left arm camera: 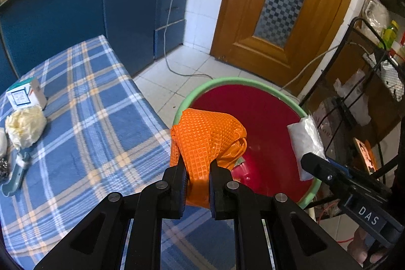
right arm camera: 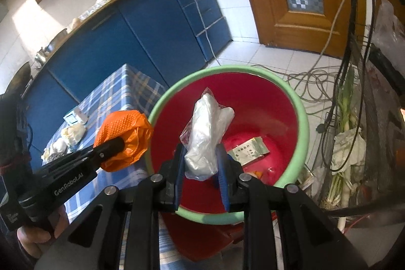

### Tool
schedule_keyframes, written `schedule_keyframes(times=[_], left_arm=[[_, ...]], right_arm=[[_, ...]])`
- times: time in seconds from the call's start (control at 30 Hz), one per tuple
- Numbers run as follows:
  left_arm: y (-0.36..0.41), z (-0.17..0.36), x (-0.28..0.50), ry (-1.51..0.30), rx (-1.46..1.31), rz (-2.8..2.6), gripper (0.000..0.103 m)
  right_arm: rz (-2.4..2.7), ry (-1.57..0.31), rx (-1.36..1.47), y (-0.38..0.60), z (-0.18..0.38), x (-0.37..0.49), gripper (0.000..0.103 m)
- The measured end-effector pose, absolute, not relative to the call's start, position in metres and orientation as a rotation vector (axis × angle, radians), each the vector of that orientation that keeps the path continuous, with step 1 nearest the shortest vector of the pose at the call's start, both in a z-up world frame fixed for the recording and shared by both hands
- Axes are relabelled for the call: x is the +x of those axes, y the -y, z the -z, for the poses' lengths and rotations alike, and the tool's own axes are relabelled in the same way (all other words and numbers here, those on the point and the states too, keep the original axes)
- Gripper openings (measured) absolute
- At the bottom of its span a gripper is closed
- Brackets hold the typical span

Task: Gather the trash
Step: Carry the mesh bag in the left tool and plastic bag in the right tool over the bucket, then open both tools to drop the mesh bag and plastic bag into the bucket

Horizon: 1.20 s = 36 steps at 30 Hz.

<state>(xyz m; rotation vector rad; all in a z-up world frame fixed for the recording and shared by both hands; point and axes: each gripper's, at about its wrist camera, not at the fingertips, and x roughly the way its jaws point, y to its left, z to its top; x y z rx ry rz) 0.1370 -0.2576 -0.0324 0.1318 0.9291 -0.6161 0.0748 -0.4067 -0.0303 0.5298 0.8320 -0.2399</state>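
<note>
A red bin with a green rim (left arm camera: 253, 82) (right arm camera: 301, 115) stands on the floor beside the table. My left gripper (left arm camera: 197, 166) (right arm camera: 119, 143) is shut on a crumpled orange glove (left arm camera: 207, 136) (right arm camera: 126, 123), held at the bin's near-left rim, over the table's edge. My right gripper (right arm camera: 201, 153) (left arm camera: 307, 158) is shut on a scrunched clear plastic wrapper (right arm camera: 206, 133) (left arm camera: 305, 141), held above the bin's mouth. A green-white packet (right arm camera: 249, 149) and small scraps lie on the bin's bottom.
The blue plaid table (left arm camera: 101, 123) holds a small white box (left arm camera: 24, 94), a yellowish crumpled wad (left arm camera: 25, 125) and a teal dish (left arm camera: 15, 176). Blue cabinets (left arm camera: 76, 22), a wooden door (left arm camera: 273, 17), floor cables (right arm camera: 311, 82) and a black wire rack (left arm camera: 367, 82) surround the bin.
</note>
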Motion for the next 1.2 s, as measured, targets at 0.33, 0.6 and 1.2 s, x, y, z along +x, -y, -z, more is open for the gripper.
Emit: schedule_keyframes(times=[0.33,0.6,1.2], left_arm=[[0.269,0.043,0.139,-0.946,0.159,0.628,0.019],[0.272,0.041,0.134,-0.936,0.169,0.638,0.041],[0.243,0.018,0.123,-0.884,0.130,0.616,0.041]], right_arm=[[0.271,-0.859,0.564,0.420,0.045,0.076,0.028],[0.291,-0.847,0.569,0.424,0.044,0.073,0.030],[0.274,-0.790,0.560,0.410,0.024,0.068,0.035]])
